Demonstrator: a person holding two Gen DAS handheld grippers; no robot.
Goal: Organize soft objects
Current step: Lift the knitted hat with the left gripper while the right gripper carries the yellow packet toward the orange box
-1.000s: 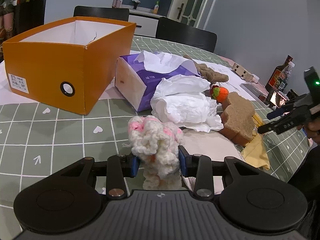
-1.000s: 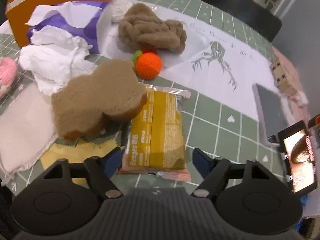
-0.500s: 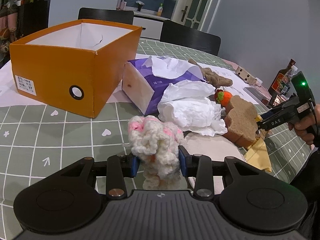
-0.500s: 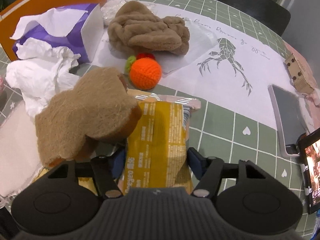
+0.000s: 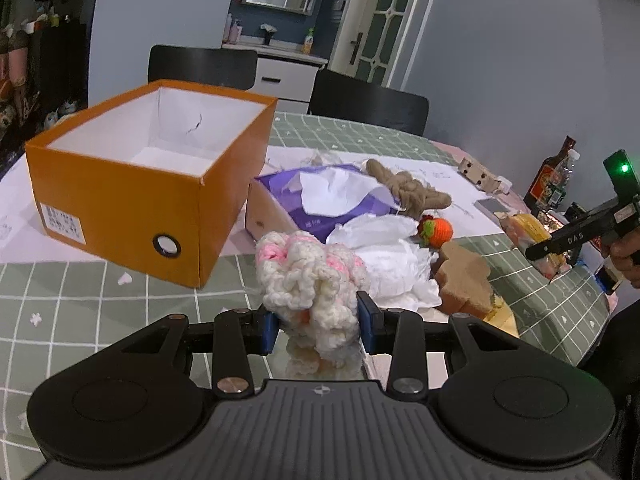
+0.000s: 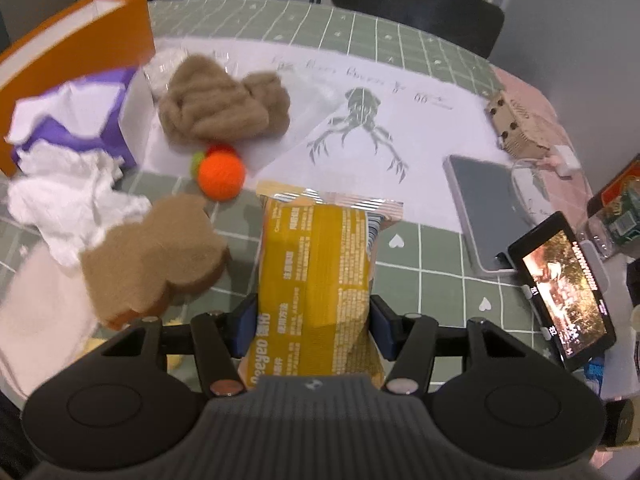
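My left gripper is clamped on the crocheted cream-and-pink toy, which I hold lifted above the surface. My right gripper is clamped on the yellow snack packet, also raised off the surface.

The orange box sits at about 10 o'clock from my left gripper, open on top, and what I can see of its white inside holds nothing. I judge that both loads belong in there. To do this well I should carry the toy high enough to pass the near rim, bring it over the middle of the opening, and only then part the fingers, since the yarn could snag on a pad. The packet is slippery foil, so I should keep the squeeze light and avoid crushing it.

The purple tissue box lies at 12 o'clock, with white tissue spilling from its slot and crumpled tissues beside it. The orange knitted ball, brown sponge and brown plush pile wait on the surface, well apart from the orange box.
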